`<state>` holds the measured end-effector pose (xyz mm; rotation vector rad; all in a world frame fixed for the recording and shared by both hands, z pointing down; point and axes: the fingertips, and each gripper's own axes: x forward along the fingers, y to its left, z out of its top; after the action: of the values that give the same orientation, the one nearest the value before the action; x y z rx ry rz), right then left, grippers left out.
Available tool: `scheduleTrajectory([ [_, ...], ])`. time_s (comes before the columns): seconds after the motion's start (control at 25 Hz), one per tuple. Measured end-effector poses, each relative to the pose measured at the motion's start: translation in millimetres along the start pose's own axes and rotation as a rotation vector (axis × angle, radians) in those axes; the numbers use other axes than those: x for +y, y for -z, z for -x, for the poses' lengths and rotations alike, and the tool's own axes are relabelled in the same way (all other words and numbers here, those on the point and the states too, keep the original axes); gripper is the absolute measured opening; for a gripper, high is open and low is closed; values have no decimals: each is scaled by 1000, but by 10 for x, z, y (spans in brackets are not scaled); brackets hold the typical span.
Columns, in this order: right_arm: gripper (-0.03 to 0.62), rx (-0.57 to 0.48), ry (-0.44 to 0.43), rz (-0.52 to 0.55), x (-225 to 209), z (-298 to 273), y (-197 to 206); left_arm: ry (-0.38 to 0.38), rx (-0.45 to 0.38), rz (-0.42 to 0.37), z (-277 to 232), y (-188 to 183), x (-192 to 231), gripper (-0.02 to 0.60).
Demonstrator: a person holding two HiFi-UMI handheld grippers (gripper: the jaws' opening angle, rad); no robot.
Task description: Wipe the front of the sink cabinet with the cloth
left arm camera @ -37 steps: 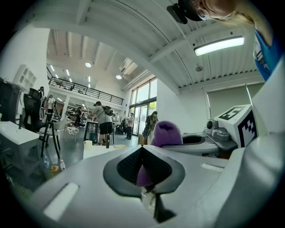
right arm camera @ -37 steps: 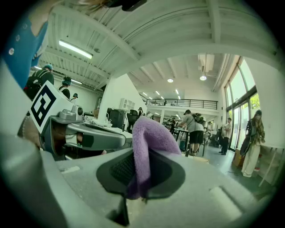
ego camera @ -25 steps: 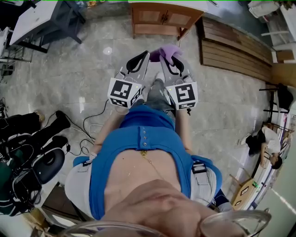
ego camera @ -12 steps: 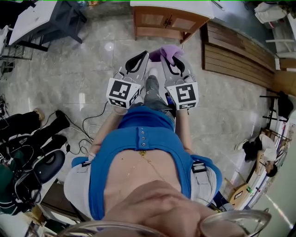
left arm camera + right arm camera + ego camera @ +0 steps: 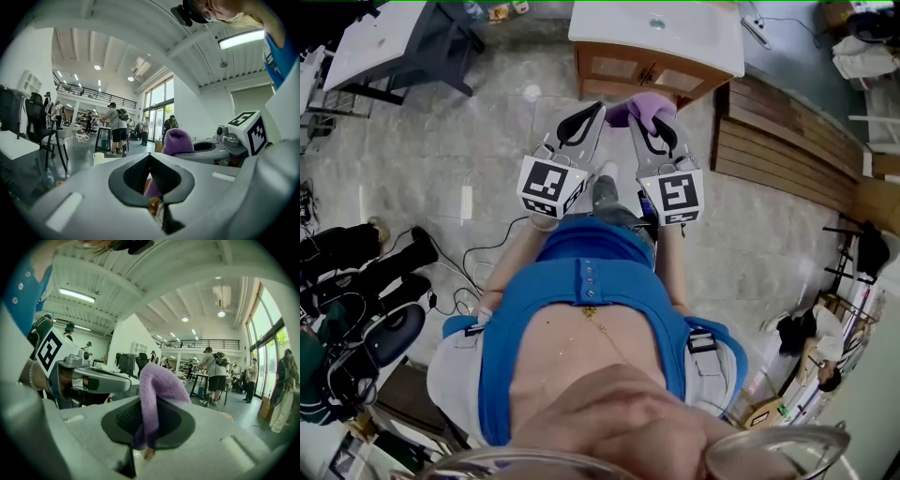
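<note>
Grey floor (image 5: 487,141), sink cabinet (image 5: 647,70) ahead; right gripper (image 5: 651,124) forward, clamping purple cloth (image 5: 641,105); left gripper (image 5: 581,120) alongside, closed

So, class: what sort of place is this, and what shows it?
Probably a big open workshop or studio hall, not a home: the sink cabinet stands on an open stone floor, a balcony railing runs under a high ceiling, and people stand about.

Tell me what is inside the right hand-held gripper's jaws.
A purple cloth is pinched between the shut jaws of the right hand-held gripper, bunched up above them. How far it reaches behind the pads is covered by the jaws.
</note>
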<state>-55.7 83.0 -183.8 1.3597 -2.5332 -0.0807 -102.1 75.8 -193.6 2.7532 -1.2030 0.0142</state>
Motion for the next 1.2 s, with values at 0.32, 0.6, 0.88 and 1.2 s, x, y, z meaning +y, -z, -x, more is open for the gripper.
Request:
scheduleTrajectory([
  [0.32,55,9,-57,7,-637,-463,100,-40,-18,2,-732,-70,280,-2],
  [0.6,55,26,-100,49,-813,-693,168,-89,-4,0,-877,4,479,-2],
  [0.88,55,26,-105,67,-766,-863,131,-60,12,5,-881,55,768,-2],
  [1.2,55,62,-82,65,-841,-1183,387,16,45,21,-1171,347,995,-2],
])
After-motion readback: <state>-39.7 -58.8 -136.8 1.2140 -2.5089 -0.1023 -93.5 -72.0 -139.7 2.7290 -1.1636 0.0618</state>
